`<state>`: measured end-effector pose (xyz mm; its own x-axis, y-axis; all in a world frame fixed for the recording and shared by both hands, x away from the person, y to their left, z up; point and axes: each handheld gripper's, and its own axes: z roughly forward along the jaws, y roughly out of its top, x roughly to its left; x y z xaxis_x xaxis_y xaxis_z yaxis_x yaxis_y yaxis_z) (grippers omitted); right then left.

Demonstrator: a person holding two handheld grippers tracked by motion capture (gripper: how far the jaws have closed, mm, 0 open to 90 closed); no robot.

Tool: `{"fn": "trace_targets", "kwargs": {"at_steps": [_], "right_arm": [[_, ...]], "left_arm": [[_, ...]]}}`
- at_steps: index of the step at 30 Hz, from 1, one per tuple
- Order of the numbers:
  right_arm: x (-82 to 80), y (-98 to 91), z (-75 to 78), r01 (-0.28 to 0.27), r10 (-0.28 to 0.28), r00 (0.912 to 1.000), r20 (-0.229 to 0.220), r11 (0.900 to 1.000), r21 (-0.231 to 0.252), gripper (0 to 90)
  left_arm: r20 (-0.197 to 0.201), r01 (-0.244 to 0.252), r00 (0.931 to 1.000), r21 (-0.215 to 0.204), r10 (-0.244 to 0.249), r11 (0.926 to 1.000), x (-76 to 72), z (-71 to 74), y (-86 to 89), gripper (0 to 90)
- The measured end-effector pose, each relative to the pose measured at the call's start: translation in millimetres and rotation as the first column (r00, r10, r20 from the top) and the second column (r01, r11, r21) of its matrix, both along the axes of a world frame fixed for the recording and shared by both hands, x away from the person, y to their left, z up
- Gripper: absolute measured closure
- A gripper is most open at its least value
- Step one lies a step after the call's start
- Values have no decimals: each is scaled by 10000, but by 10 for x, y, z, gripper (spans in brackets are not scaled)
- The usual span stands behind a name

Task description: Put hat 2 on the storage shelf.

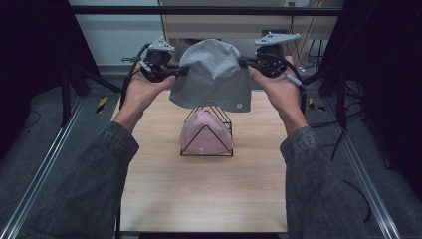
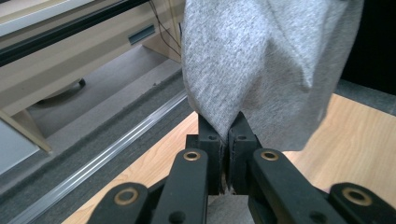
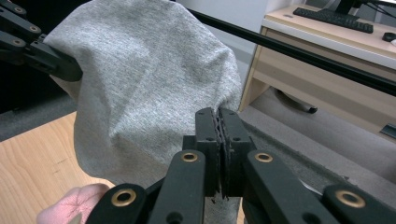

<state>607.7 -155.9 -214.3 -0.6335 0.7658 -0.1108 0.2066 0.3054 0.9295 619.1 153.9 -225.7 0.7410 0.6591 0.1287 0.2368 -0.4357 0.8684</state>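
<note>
The wooden table carries a black wire rack near the middle of its far half, well in from both side edges. A pink cloth already lies draped over the rack, so that part looks done. The grey cloth is in the air, stretched above the table's far edge just behind and above the rack, not touching it. The left gripper is clamped on the cloth's left edge, the right gripper on its right edge. Lowering it onto the rack and letting go appears to remain.
</note>
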Motion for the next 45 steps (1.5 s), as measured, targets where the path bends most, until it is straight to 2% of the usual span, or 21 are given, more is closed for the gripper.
{"fn": "trace_targets", "kwargs": {"at_steps": [2, 9, 16, 20, 33, 39, 45], "right_arm": [[28, 15, -56, 13, -13, 10000, -59, 10000, -64, 880], [94, 54, -199, 48, -52, 9995, -308, 9999, -122, 880], [118, 97, -287, -49, 40, 9990, -440, 9998, -198, 880], [120, 114, -326, -92, 81, 9986, -529, 9997, -215, 880], [119, 127, -413, -130, 118, 9978, -660, 9998, -172, 880], [105, 142, -466, -168, 141, 9972, -738, 9992, -373, 880], [99, 134, -510, -161, 129, 9963, -846, 9992, -364, 880]], "left_arm": [[-16, 6, 10000, 101, -6, 9999, 32, -77, -5, 866], [-151, -76, 9999, 102, 77, 9999, 97, -212, 6, 865], [-255, -163, 9995, 191, 168, 9997, 124, -305, 30, 865], [-228, -146, 9996, 265, 152, 9995, 115, -321, 28, 865], [-444, -99, 9990, 107, 103, 9999, 98, -418, 88, 864], [-529, -106, 9985, 205, 117, 9997, 83, -452, 86, 864], [-603, -90, 9981, 196, 101, 9998, 90, -514, 97, 864]]}}
